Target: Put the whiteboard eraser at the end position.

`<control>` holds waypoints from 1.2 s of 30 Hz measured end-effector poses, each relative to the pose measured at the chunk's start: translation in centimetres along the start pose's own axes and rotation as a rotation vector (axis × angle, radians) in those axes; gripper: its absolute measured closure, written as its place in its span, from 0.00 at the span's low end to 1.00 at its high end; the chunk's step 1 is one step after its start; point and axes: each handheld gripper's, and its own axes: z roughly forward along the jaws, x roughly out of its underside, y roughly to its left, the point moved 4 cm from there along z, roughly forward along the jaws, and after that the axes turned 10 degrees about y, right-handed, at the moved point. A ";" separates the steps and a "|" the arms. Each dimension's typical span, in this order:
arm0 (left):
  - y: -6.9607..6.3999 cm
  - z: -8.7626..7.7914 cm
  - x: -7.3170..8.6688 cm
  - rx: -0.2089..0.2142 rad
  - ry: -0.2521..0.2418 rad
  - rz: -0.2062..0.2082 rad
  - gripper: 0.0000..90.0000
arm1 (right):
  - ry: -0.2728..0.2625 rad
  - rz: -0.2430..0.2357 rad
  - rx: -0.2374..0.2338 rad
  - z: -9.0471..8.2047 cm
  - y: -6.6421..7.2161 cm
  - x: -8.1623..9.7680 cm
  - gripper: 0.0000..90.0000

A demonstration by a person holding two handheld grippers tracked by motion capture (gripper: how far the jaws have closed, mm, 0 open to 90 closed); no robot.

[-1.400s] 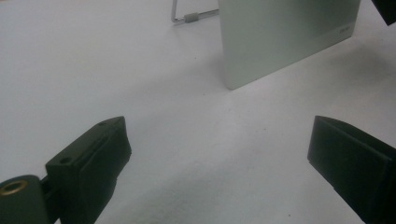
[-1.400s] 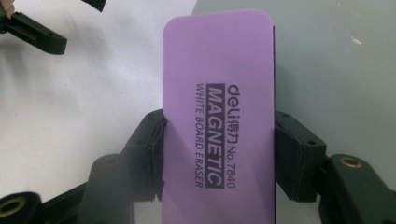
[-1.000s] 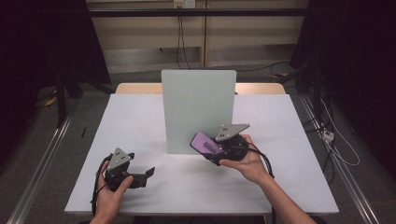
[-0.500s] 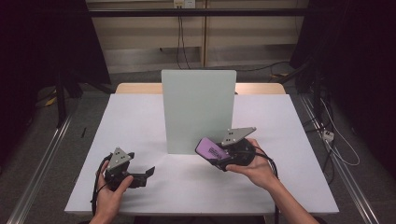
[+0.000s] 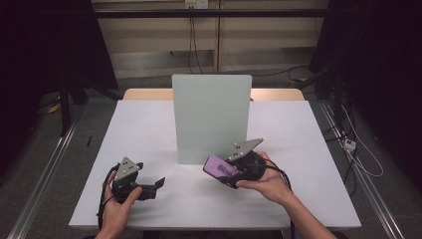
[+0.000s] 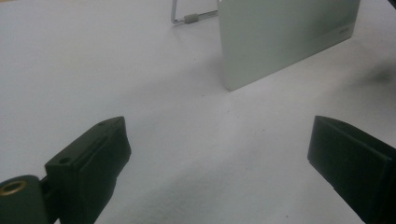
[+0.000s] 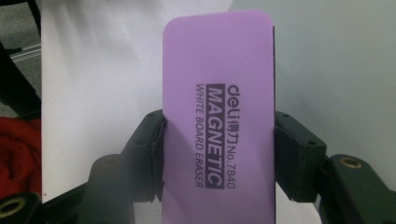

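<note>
Two grippers over white table (image 5: 298, 124): right gripper (image 7: 218, 154) clamping purple eraser (image 7: 219, 107), lower end cut off; left gripper (image 6: 219, 168) spread wide, empty; upright pale board (image 5: 211, 117) just ahead

The purple eraser (image 7: 218, 116) runs off the bottom edge of the right gripper view, and its lower sides sit behind the jaws. The upright whiteboard (image 6: 285, 37) is cut by the top edge of the left gripper view; small print at its corner is unreadable.
</note>
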 end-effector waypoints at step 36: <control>0.0 0.1 0.0 0.007 0.001 0.004 0.06 | 0.206 -0.048 -0.106 3.9 1.1 -0.1 0.46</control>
